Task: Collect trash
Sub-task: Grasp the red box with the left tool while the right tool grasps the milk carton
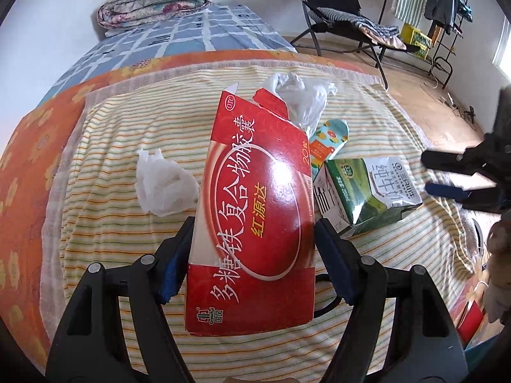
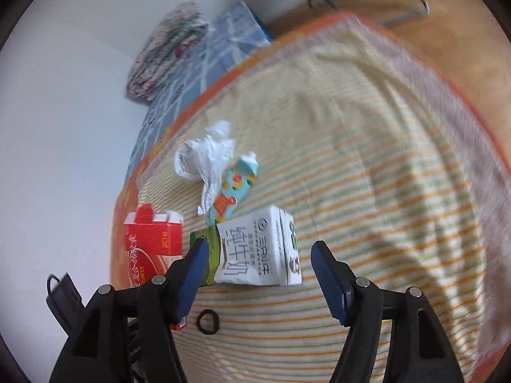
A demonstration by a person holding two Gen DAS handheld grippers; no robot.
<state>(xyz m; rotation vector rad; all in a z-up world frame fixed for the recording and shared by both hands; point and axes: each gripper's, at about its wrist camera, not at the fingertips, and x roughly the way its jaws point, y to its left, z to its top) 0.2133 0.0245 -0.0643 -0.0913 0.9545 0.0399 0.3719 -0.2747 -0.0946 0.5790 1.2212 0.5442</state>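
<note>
— What's my left gripper [image 1: 252, 255] got?

— Its jaws clamp the glossy red cardboard medicine box [image 1: 255, 210], lifted above the striped yellow towel [image 1: 95, 159].

— And my right gripper [image 2: 258, 274]?

— Jaws apart, empty, around the white-and-green milk carton [image 2: 258, 252] lying on the towel. Crumpled white tissue [image 1: 163, 185] sits nearby; a black folding chair [image 1: 335, 3] stands behind.

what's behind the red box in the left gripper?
Behind the red box: a crumpled plastic bag and one end of a fruit-print pack. The box hides the rest of both.
</note>
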